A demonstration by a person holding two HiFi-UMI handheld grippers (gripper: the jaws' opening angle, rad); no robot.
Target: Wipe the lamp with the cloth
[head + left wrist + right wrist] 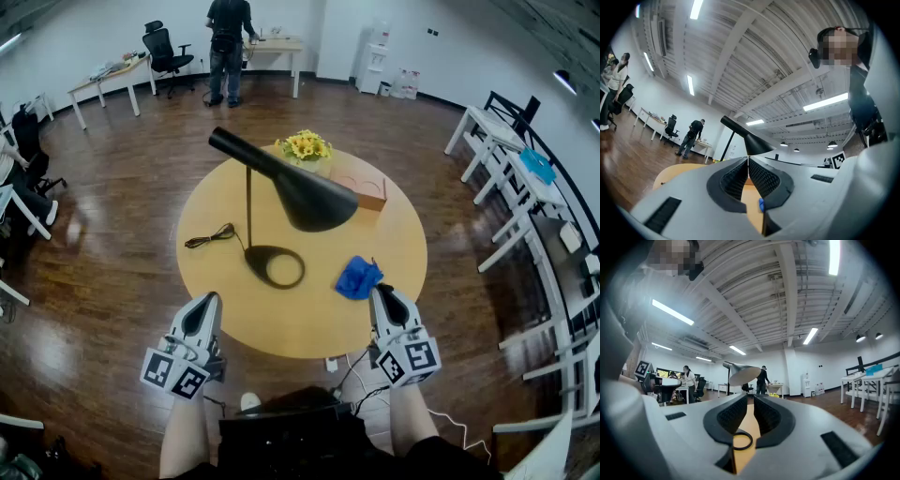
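Round wooden table (398, 239). Black desk lamp (305, 197): upright near table centre, ring base toward near edge. Left gripper (208, 300): near edge, jaws pressed together, empty. Right gripper (382, 293): jaws a narrow slit apart, empty. Blue cloth (358, 278): crumpled on table, just beyond right gripper.

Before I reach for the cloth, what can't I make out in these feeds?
1. Head view: the shade of the lamp covers part of the wooden box; its contents are unseen.
2. Left gripper view: the body of the left gripper hides the cloth except a blue sliver.
3. Right gripper view: the body of the right gripper blocks most of the table; no cloth shows.
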